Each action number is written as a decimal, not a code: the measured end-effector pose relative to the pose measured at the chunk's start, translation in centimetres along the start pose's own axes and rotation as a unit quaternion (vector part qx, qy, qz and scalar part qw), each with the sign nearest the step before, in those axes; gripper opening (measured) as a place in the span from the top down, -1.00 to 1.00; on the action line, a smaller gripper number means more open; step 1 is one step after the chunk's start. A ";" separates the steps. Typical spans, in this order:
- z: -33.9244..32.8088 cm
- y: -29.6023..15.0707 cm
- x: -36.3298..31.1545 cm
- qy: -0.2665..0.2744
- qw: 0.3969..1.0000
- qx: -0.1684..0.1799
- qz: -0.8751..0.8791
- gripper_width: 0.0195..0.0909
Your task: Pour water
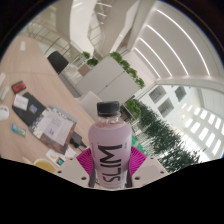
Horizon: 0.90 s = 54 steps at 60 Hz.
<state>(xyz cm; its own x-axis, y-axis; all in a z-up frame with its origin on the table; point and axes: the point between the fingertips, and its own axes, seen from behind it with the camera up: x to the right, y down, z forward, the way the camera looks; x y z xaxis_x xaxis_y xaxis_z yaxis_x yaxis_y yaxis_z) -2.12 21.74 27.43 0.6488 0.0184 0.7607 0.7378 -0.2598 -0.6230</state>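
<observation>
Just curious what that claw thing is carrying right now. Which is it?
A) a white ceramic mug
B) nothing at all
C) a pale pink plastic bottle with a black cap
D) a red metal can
C: the pale pink plastic bottle with a black cap stands upright between the gripper fingers, both pink pads pressed against its sides.

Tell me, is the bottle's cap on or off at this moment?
On. The black cap sits on the neck of the pink bottle, which the gripper holds between its fingers.
</observation>
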 end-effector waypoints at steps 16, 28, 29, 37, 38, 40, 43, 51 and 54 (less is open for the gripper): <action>1.0 7.0 -2.8 -0.115 0.924 0.080 0.356 0.07; 2.9 19.0 -9.8 -0.162 0.909 0.024 0.383 0.07; 1.7 19.8 -10.9 -0.163 0.906 0.025 0.389 0.07; 2.9 21.8 -11.5 -0.169 0.905 0.018 0.390 0.02; 3.0 21.9 -11.5 -0.170 0.903 0.016 0.393 0.03; 3.2 22.2 -11.8 -0.174 0.900 0.007 0.398 0.02; 3.1 22.4 -11.6 -0.179 0.896 0.009 0.405 0.00; 2.8 22.3 -11.7 -0.186 0.899 0.007 0.397 -0.05; 2.3 23.0 -12.2 -0.195 0.900 -0.017 0.390 -0.14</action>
<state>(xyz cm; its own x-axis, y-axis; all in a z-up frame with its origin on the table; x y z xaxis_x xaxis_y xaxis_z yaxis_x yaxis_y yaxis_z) 7.36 17.80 3.35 0.9877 0.1533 -0.0304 0.0288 -0.3698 -0.9287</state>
